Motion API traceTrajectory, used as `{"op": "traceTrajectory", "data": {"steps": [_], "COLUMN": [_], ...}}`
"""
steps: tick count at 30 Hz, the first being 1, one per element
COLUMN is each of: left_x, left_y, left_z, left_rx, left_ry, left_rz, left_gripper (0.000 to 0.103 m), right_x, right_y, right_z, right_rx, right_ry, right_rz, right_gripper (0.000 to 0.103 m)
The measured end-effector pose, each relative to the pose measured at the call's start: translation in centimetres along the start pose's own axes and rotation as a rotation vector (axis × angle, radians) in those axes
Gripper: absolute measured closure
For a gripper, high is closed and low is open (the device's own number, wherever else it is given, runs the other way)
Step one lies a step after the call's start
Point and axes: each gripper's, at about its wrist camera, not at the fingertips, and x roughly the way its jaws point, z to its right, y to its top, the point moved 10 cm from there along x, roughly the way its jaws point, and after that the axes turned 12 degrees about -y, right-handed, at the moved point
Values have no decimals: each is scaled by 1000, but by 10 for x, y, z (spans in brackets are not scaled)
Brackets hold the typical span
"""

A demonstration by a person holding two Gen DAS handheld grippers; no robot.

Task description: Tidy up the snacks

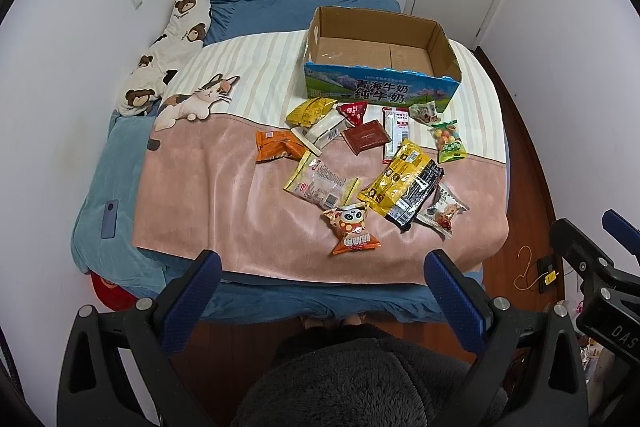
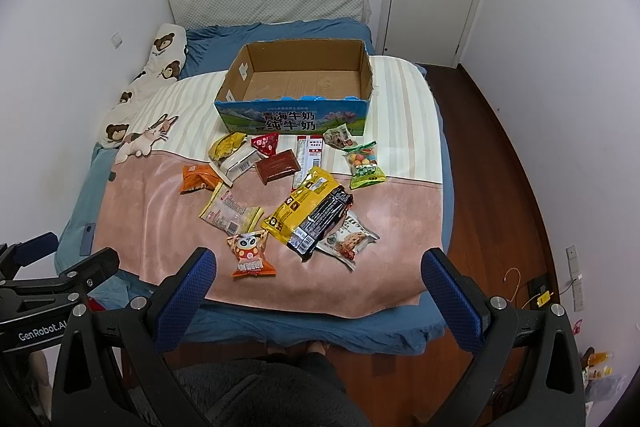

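— Where were my grippers?

— I had the left gripper [image 1: 322,279] and the right gripper [image 2: 320,277] above the bed's near edge, jaws of both spread wide, nothing between them.

— And the snacks?

— Scattered on the pink blanket [image 1: 208,195], just in front of the cardboard box [image 2: 296,75]. The box ran long side across the bed, printed face toward me. The yellow-black packet [image 2: 310,213] lay diagonally, one end pointing toward the box; the panda packet [image 1: 352,229] sat nearest me.

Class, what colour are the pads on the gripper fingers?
Dark blue, textured pads on black fingers, clearest in the right wrist view.
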Motion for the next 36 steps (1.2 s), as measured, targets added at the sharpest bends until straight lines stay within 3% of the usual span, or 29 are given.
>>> {"op": "traceTrajectory", "data": {"steps": [36], "left_x": [-4], "left_y": [-4], "left_z": [-1], "left_rx": [-2], "left_ry": [-3], "left_rz": [-1], "left_gripper": [0], "right_x": [0], "right_y": [-4], "right_z": [-7], "right_rx": [0], "right_ry": [15], "right_rz": [-17], "right_gripper": [0]}}
